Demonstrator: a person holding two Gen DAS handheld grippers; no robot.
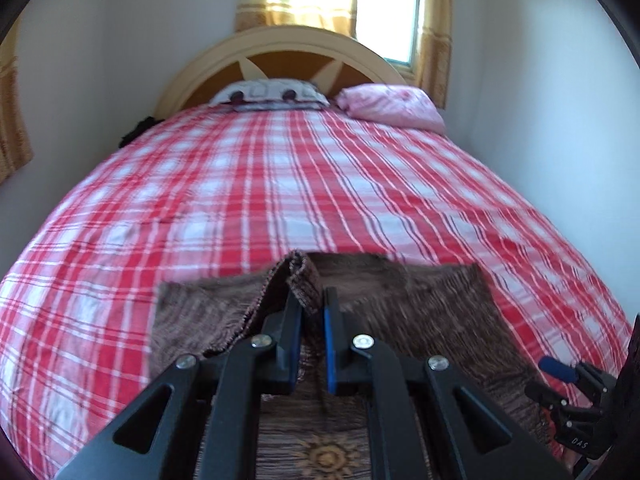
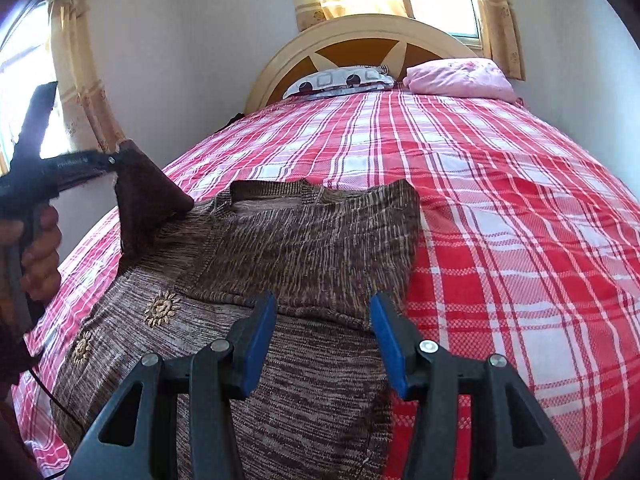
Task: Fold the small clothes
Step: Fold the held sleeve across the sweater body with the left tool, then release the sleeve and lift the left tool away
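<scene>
Sweater [image 2: 304,248], brown knit, lay on the red plaid bedspread [image 2: 500,220]; the left gripper [image 1: 312,300] pinched a lifted fold of its edge between nearly closed fingers, while the right gripper [image 2: 323,312] hovered over it, jaws half apart, empty. Lettering on the gripper bodies was too blurred to read

Sweater [image 2: 304,248] on bed [image 2: 520,208], pillows [image 2: 460,76] behind
</scene>
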